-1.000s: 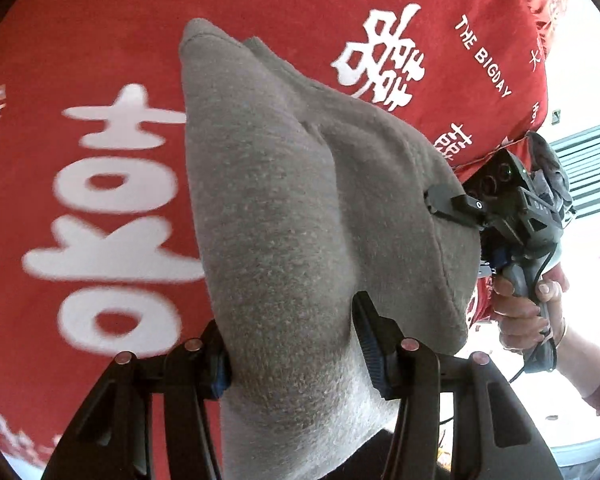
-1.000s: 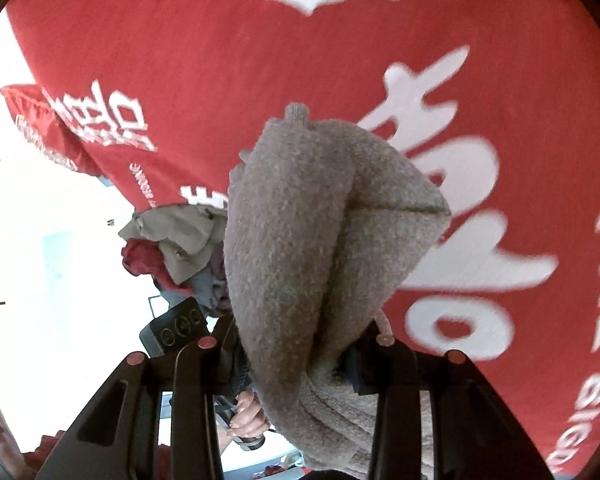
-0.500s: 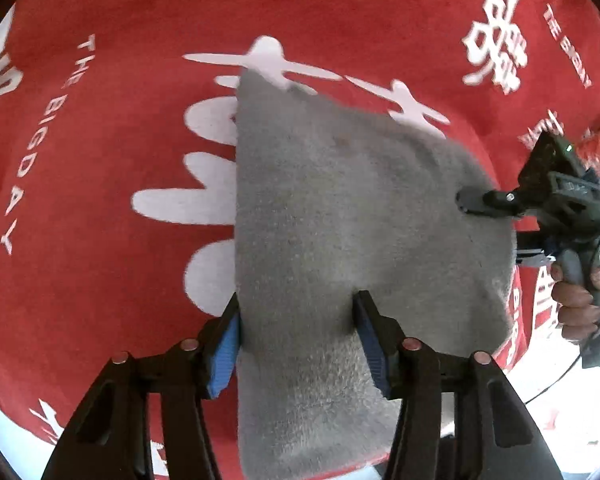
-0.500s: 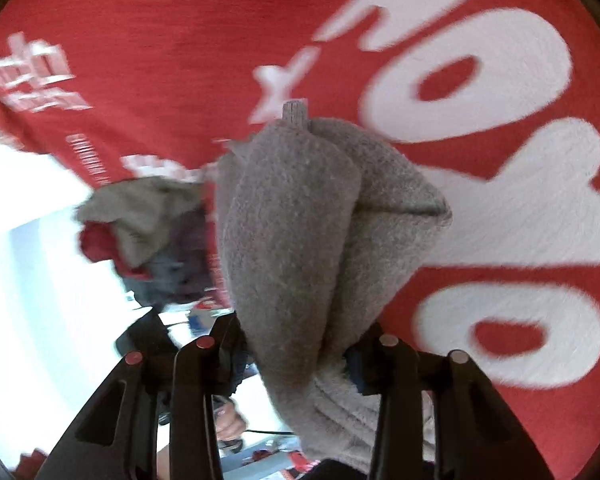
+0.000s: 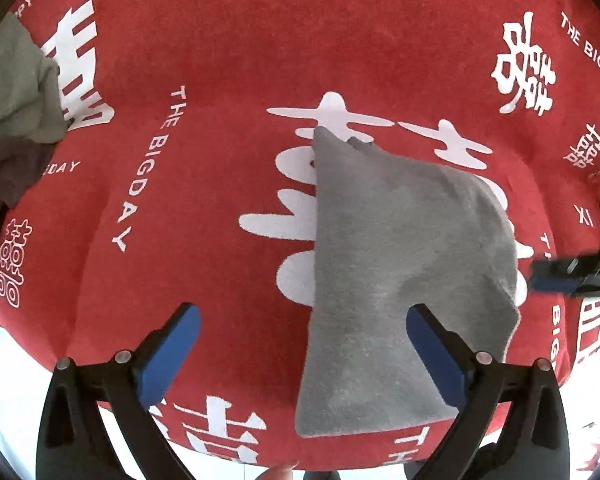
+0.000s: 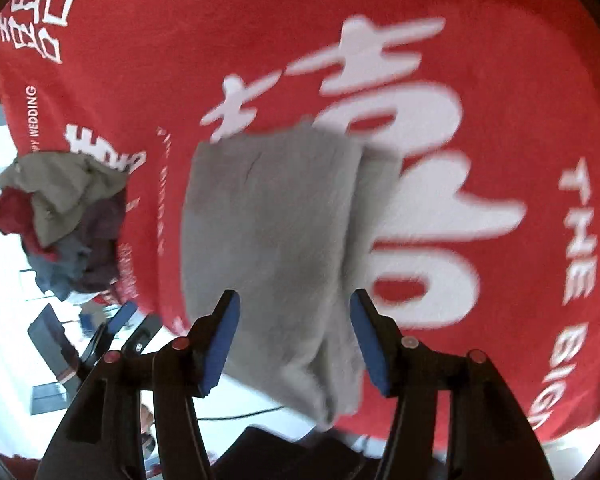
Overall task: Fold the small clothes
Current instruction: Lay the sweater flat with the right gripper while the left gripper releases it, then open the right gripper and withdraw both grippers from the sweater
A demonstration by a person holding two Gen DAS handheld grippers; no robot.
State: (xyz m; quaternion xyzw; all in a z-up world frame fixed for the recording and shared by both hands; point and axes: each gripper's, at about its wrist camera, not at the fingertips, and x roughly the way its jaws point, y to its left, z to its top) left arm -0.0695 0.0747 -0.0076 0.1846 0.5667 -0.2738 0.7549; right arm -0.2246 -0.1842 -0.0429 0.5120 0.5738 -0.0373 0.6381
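A grey fleece cloth lies folded on the red tablecloth with white characters. My left gripper is open, its blue pads wide apart; the cloth lies loose under the right pad. In the right wrist view the same grey cloth lies flat, blurred. My right gripper is open with the cloth's near edge between its blue pads, not pinched. The right gripper's tip also shows in the left wrist view at the cloth's right edge.
A pile of unfolded clothes, olive, dark purple, red and blue, sits at the table's edge and shows at the far left in the left wrist view. The table's near edge runs just below the cloth.
Both grippers held the grey cloth bunched above the table, lowered it and opened. The cloth now lies flat on the tablecloth, and both grippers have drawn back slightly.
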